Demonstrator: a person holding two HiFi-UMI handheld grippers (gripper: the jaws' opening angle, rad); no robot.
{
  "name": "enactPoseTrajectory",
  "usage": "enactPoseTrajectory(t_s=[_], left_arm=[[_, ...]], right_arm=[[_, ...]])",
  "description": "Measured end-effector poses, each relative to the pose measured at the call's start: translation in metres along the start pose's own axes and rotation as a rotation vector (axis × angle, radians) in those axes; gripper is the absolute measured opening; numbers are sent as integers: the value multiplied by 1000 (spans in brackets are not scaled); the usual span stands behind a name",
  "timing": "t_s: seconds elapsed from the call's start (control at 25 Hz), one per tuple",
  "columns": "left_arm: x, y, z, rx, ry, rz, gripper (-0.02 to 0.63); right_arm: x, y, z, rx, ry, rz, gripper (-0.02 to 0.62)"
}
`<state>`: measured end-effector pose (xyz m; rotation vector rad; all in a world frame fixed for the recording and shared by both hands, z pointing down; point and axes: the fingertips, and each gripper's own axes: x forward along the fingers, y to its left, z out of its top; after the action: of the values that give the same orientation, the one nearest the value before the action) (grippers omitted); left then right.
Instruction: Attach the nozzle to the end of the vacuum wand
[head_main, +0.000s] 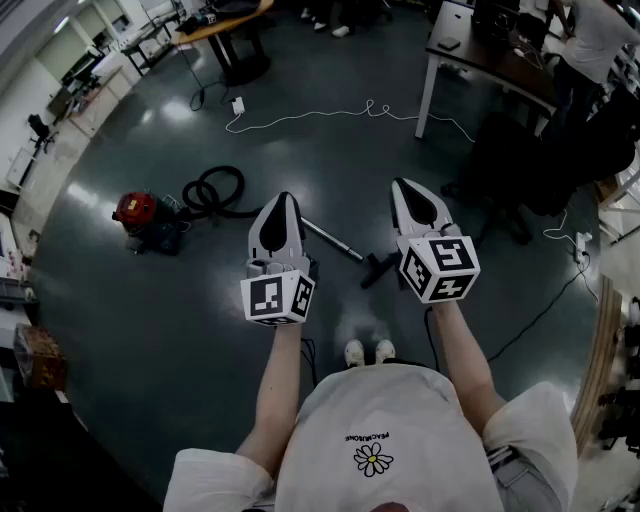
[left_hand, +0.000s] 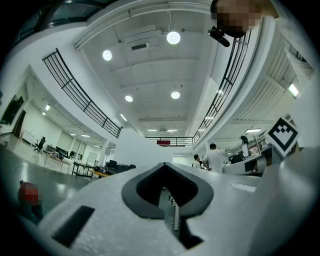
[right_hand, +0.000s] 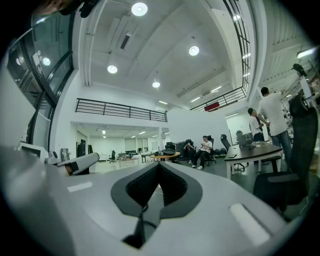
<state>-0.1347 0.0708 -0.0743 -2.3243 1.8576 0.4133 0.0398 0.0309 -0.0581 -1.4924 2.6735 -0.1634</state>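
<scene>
A red canister vacuum (head_main: 135, 212) stands on the dark floor at the left, with its black hose (head_main: 215, 190) coiled beside it. The silver wand (head_main: 332, 241) lies on the floor and runs right towards a black nozzle (head_main: 378, 268), which rests just ahead of the person's shoes. Whether wand and nozzle touch I cannot tell. Both grippers are held out at waist height, well above the floor. My left gripper (head_main: 283, 200) (left_hand: 164, 166) is shut and empty. My right gripper (head_main: 406, 186) (right_hand: 159, 165) is shut and empty too, and points level across the room.
A white cable (head_main: 330, 113) snakes over the floor ahead. A desk (head_main: 490, 60) and a black office chair (head_main: 520, 170) stand at the right, with a person (head_main: 600, 40) behind them. A power strip (head_main: 580, 245) lies at the far right. Another table (head_main: 220, 25) stands far left.
</scene>
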Motion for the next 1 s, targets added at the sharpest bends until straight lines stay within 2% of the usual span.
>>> enactPoseTrajectory(t_s=[0.4, 0.64, 0.68, 0.8, 0.88, 1.0], left_arm=[[6, -3, -10, 39, 16, -27, 2], [5, -15, -19, 65, -5, -62, 3], [5, -14, -23, 67, -2, -60, 2], [6, -8, -41, 100, 42, -56, 2], [13, 1, -55, 124, 74, -63, 2], [28, 25, -77, 159, 126, -92, 11]], right_arm=[[-1, -6, 1, -13, -20, 18, 6], [-8, -14, 1, 106, -77, 162, 9], [-7, -19, 0, 134, -84, 180, 44], [0, -34, -13, 187, -59, 237, 87], [14, -46, -26, 176, -20, 235, 112], [43, -63, -50, 140, 36, 153, 121]])
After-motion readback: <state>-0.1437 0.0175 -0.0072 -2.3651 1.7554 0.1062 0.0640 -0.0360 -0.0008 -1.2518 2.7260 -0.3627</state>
